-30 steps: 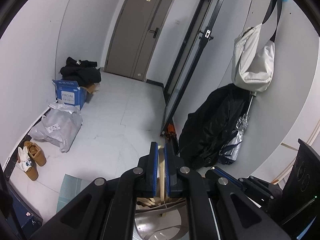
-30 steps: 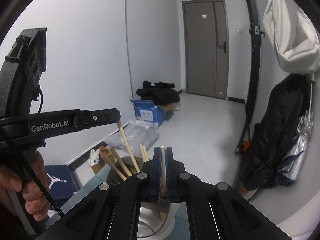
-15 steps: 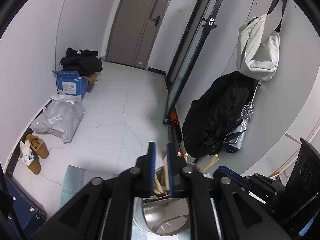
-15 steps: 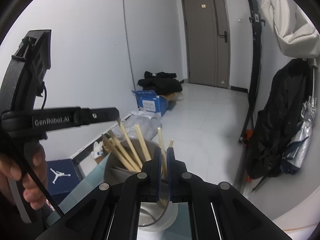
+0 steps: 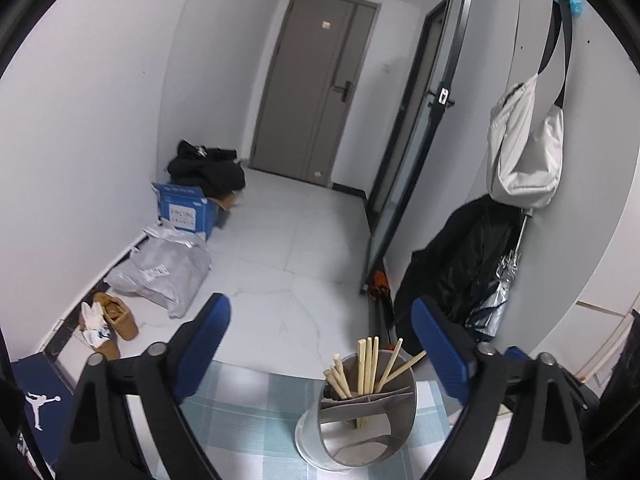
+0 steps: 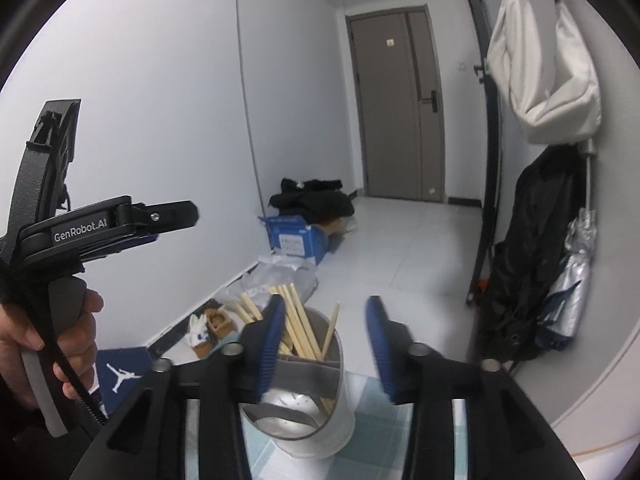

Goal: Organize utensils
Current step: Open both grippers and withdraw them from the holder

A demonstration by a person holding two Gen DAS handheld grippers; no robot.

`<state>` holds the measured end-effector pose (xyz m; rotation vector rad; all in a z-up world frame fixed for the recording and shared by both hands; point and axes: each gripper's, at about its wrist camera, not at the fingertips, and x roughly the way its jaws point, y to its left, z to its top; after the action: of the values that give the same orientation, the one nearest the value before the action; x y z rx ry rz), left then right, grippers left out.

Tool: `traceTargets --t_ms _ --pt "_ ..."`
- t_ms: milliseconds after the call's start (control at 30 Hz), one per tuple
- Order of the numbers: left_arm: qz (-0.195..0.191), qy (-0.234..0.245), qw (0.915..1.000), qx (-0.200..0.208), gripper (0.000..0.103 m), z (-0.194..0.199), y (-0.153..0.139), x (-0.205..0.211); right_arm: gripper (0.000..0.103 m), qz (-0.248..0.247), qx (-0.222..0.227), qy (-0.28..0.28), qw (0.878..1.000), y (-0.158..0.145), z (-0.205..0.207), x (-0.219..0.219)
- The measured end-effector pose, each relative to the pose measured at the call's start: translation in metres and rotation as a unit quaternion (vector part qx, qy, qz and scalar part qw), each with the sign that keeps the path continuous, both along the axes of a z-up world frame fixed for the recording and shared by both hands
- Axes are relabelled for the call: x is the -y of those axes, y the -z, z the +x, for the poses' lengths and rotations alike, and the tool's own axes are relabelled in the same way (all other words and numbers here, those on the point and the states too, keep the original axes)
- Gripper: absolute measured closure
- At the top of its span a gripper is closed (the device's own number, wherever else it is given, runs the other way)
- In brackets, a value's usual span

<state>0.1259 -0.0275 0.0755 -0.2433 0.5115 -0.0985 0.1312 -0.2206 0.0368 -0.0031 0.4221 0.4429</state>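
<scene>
The metal utensil holder [image 5: 362,416] stands upright on a pale blue checked tablecloth [image 5: 248,416], close to the cloth's far edge, where the white tiled floor [image 5: 288,248] begins beyond it. In the right wrist view the holder [image 6: 304,412] sits low and centre, partly behind the near finger. Grey dividers split its inside into compartments. Wooden chopsticks [image 5: 370,366] stand in the far compartments, leaning in several directions with their tips above the rim; the near compartment shows bare shiny metal. The right view shows the same chopsticks [image 6: 300,328] fanned to the left, with one standing alone nearer the middle.

The left gripper [image 5: 320,344] has its blue-padded jaws spread very wide and still opening. Nothing lies between the pads, and the holder sits below and between them, touching neither. The right gripper [image 6: 324,344] is partly spread, its jaws opening too; its pads grip nothing, and whether the left pad brushes the chopsticks behind it cannot be told. In the right view a hand [image 6: 48,344] holds the left gripper's handle at the left edge.

Past the table the floor is open up to a grey door [image 5: 316,92]. Along the left wall lie a blue box [image 5: 182,212], a grey plastic bag [image 5: 164,272] and shoes [image 5: 106,322]. On the right hang a white bag [image 5: 524,148] and a black coat [image 5: 460,264].
</scene>
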Motion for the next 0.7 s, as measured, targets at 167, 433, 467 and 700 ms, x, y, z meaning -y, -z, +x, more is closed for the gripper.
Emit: traceTargets --t_ms 167,433,467,700 --pt "0.021 -0.028 0.9990 0.028 0.001 -0.021 -0.013 -0.002 0.040 0.011 0.025 0.012 1.000 -0.016 -0.020 0.005" --pt "0.046 -0.050 0.9961 0.055 0.001 -0.054 -0.014 -0.003 0.019 0.025 0.055 0.029 0.998 -0.026 -0.053 0.010" --pt "0.047 -0.053 0.9958 0.058 0.001 -0.058 -0.014 -0.003 0.018 0.027 0.059 0.029 0.998 -0.025 -0.057 0.011" --pt "0.053 -0.064 0.9944 0.066 0.001 -0.086 -0.009 -0.005 0.008 0.020 0.083 0.035 0.996 -0.020 -0.089 0.014"
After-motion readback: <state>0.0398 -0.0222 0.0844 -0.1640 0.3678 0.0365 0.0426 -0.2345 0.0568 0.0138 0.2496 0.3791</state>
